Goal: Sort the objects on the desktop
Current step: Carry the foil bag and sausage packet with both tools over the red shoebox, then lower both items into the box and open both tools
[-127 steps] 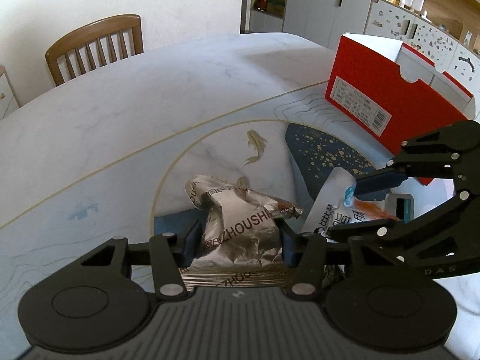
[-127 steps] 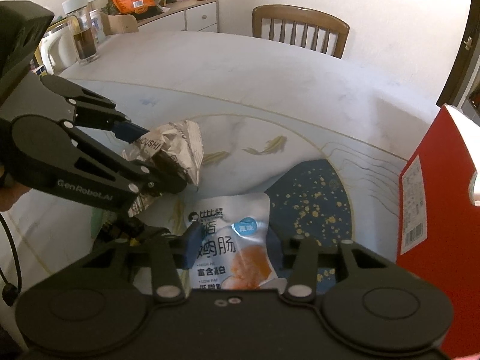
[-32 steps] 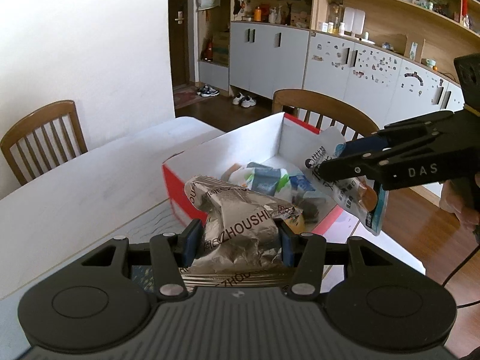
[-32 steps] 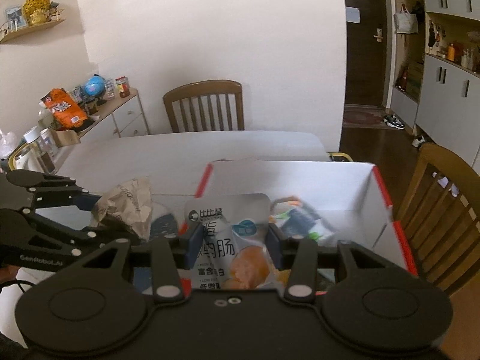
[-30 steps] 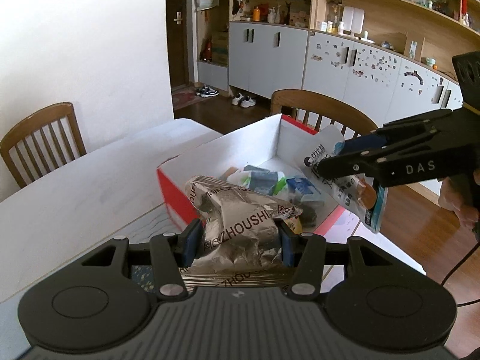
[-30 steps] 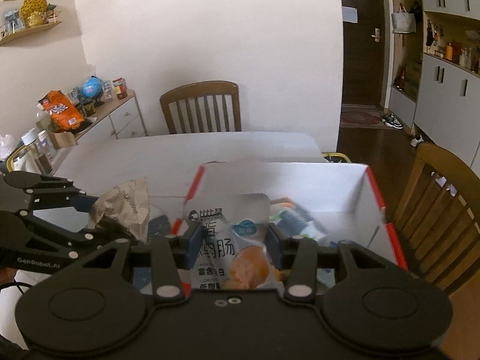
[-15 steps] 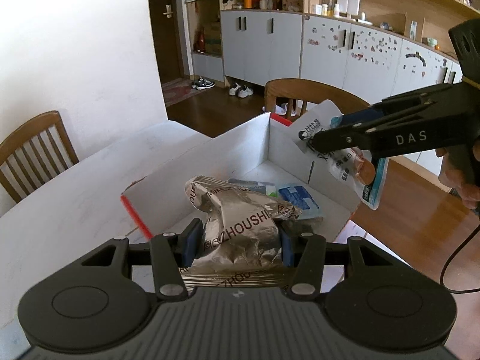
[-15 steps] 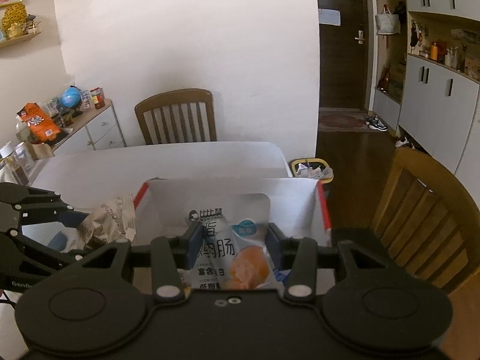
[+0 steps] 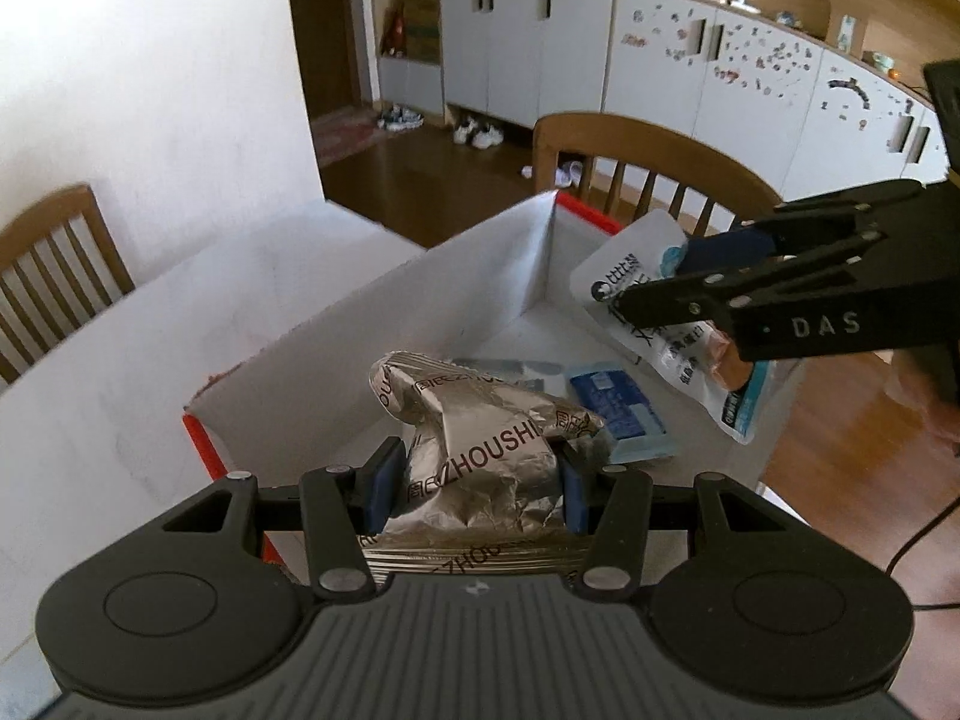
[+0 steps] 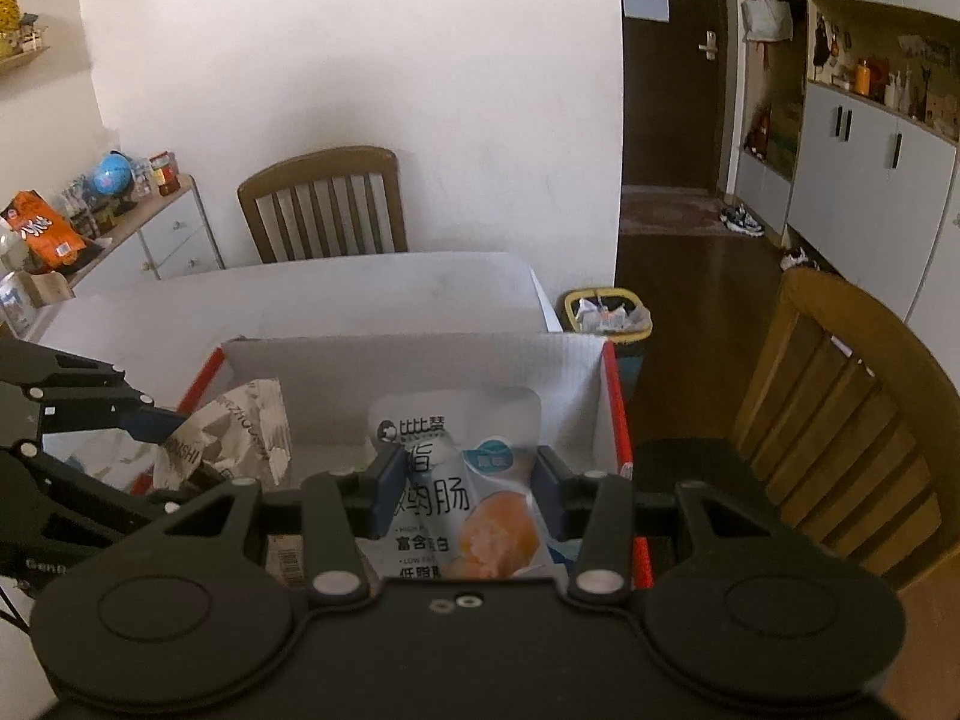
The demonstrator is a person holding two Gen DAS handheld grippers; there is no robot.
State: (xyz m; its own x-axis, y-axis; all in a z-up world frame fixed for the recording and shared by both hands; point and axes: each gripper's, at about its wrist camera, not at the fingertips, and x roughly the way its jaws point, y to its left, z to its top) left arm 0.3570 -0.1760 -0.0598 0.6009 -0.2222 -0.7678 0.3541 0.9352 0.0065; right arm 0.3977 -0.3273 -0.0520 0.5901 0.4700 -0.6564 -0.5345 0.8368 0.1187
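Note:
My left gripper (image 9: 477,480) is shut on a crumpled silver foil snack bag (image 9: 480,438) and holds it above the near end of the red cardboard box (image 9: 372,330). My right gripper (image 10: 462,489) is shut on a white sausage pouch (image 10: 462,480) and holds it over the same box (image 10: 420,372). The pouch (image 9: 672,324) and right gripper (image 9: 678,282) also show in the left wrist view over the box's far right side. The foil bag (image 10: 234,438) and left gripper (image 10: 153,429) show at the left of the right wrist view. A blue packet (image 9: 618,414) lies in the box.
The box stands on a white table (image 9: 150,348). Wooden chairs stand beyond it (image 9: 648,162), at the right (image 10: 840,408) and at the far side (image 10: 324,204). A small bin (image 10: 606,312) sits on the floor. A sideboard (image 10: 138,228) holds clutter.
Both grippers have moved further over the box with their packets; the box's white interior fills more of both views. Neither gripper has opened.

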